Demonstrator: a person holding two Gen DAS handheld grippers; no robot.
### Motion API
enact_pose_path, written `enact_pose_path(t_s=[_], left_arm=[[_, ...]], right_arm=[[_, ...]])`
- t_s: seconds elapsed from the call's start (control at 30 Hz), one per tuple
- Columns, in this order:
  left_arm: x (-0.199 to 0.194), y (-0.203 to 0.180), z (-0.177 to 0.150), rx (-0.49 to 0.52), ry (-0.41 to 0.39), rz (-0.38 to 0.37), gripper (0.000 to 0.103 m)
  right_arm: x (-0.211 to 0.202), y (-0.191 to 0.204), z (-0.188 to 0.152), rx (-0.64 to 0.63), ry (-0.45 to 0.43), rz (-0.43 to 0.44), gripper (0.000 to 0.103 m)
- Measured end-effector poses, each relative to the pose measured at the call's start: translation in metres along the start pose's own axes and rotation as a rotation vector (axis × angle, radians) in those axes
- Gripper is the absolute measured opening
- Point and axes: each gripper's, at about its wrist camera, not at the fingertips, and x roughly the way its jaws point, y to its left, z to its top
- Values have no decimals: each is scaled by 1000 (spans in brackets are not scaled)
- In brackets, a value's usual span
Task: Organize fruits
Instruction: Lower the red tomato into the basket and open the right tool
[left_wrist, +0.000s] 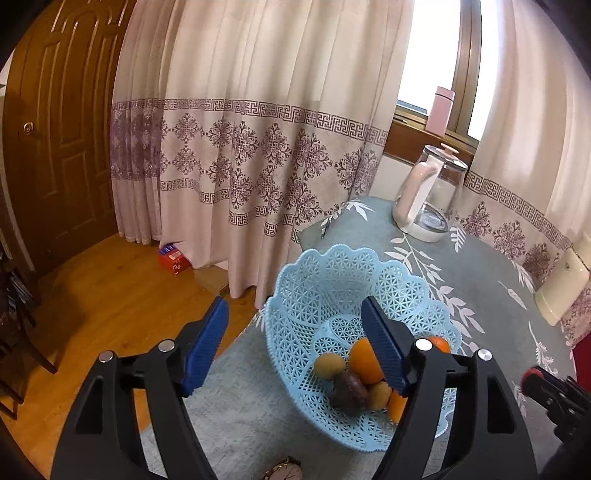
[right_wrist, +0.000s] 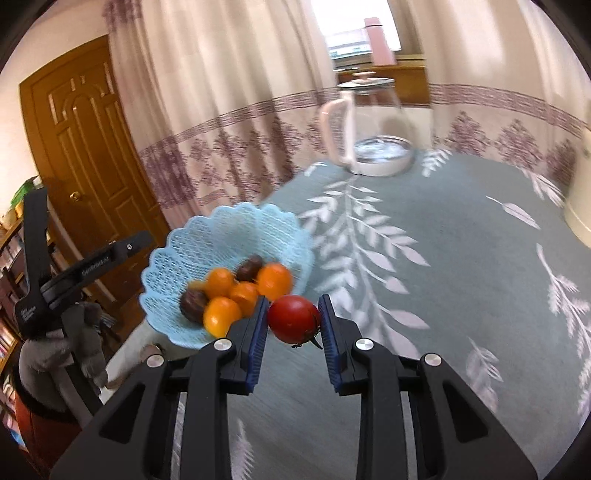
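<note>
Right gripper (right_wrist: 293, 319), jaws clamped on a red tomato (right_wrist: 293, 318), hangs just beside the blue basket (right_wrist: 177, 254) on the worktop. Left gripper (left_wrist: 295, 347) gapes empty. Clear the rim, release low among the oranges.

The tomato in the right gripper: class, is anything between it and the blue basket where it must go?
Nothing visible. The tomato sits between the right gripper's pads just short of the basket's near rim, with no object in the gap. The left gripper hangs open over the basket's left side, not across the path.
</note>
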Motion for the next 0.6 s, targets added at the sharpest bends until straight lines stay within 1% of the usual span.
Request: enact_pose_path(t_s=[0.07,0.27,0.4,0.47,0.5,0.6], left_arm=[[-3,2,1,-2,-4,-6,76],[-4,5,2,-8,-1,-18,76],[-1,5,0,-9,7,-25,77],[0,4,0,-8,12,-28,79],[1,3,0,-7,12,-28,82],[1,2,0,-2,13,-29,83]], right_arm=[[13,11,5,-10,7,25,28],[43,33,10,-38,41,43,28],[56,34,10,-30,61,43,29],[59,33,10,-22,66,44,29],[60,33,10,-20,68,45,29],[59,31,10,-13,65,44,29]])
